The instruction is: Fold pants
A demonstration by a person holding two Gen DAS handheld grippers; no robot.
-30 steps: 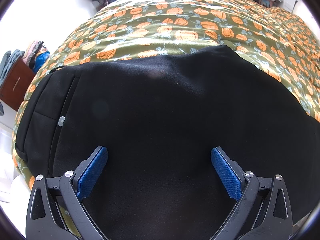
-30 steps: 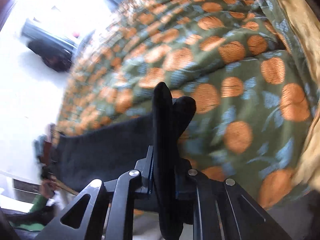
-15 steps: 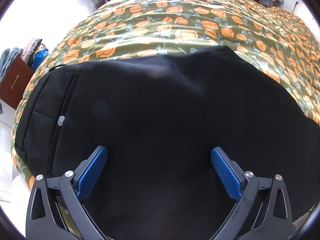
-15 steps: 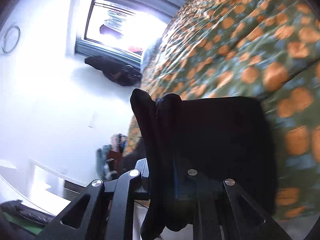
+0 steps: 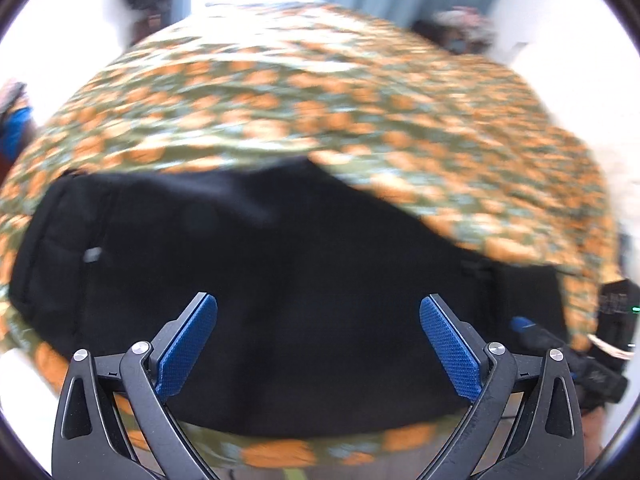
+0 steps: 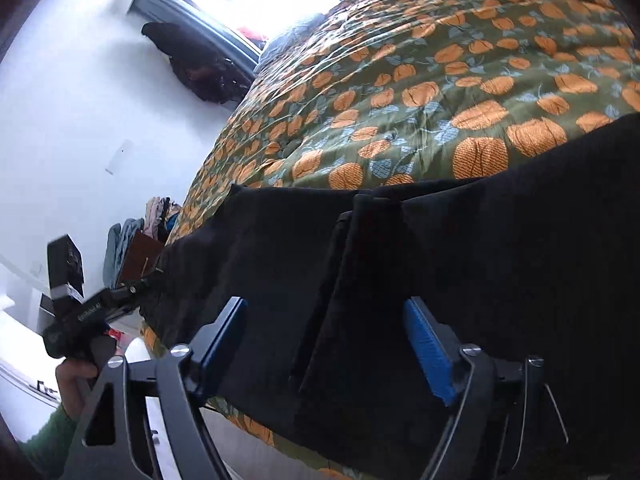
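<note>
On pumpkin-print bedspread, black pants folded flat, both grippers' jaws released

Left gripper body: pale lettering along its side, too small and tilted to read.
Pants, bed cover: no readable text.

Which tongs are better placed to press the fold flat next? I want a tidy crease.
Probably the right tongs: they are open directly over the raised fold ridge of the black pants on the bedspread. The left tongs, also open, hover over flat cloth.
</note>
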